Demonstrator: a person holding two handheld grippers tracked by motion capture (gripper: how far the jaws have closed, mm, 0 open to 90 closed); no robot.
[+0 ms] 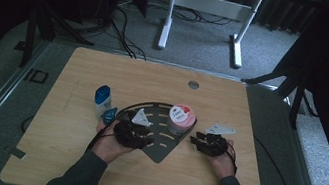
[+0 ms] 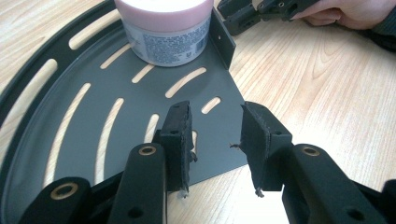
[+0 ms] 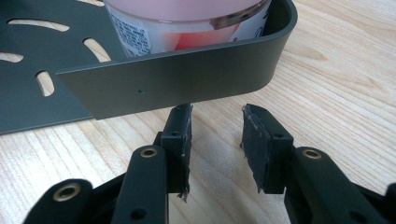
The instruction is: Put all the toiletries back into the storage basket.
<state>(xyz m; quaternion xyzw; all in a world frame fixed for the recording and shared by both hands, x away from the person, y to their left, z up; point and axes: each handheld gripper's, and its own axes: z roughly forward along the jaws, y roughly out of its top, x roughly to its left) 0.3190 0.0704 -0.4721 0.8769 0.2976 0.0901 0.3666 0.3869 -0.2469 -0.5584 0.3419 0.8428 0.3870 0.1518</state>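
A pink-lidded jar (image 1: 181, 119) stands in the dark slotted tray (image 1: 163, 148), with the left gripper (image 2: 215, 140) and right gripper (image 3: 215, 140) both gaping empty beside it.

Jar (image 1: 181, 119) on slotted tray (image 1: 163, 145), bottle (image 1: 102, 101) left, perhaps touching its rim.

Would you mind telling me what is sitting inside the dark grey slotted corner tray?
A pink-lidded round jar stands in the dark grey slotted tray, close to its raised side wall. The jar's foot is hidden behind that wall in the right gripper view.
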